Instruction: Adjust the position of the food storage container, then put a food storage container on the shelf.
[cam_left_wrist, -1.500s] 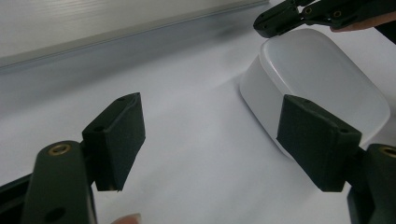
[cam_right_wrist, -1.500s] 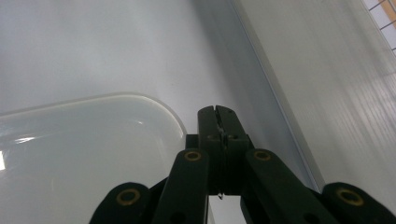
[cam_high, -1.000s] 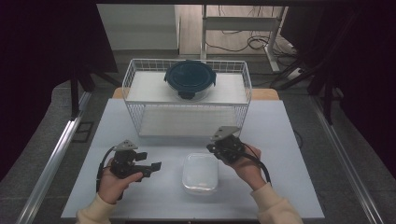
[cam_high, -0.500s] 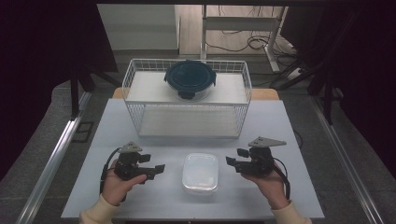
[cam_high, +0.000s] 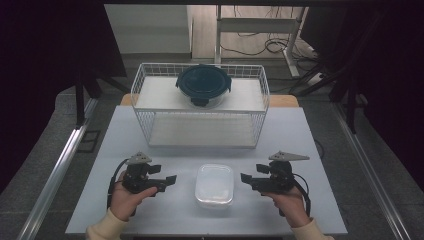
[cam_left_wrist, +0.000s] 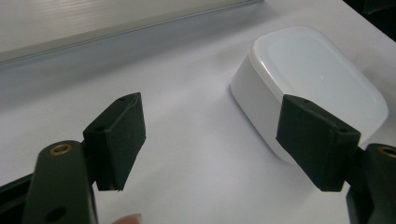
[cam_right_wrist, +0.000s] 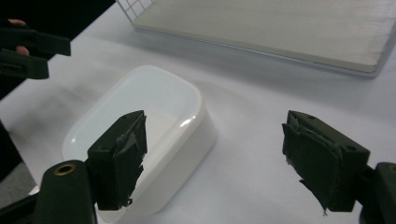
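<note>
A white plastic container (cam_high: 214, 184) sits on the table (cam_high: 300, 135) between the two hands, near the front edge. The left gripper (cam_high: 169, 180) lies level in the person's left hand (cam_high: 125, 197), pointing right at the container, jaws apart with nothing between them. The right gripper (cam_high: 245, 178), held level in the right hand (cam_high: 287, 200), points left at it; its jaws have just been opening and stand wide, empty. Neither seems to touch the container, though the gap is small. Behind stands a wire basket (cam_high: 200, 127) with a dark round lidded bowl (cam_high: 202, 86).
</note>
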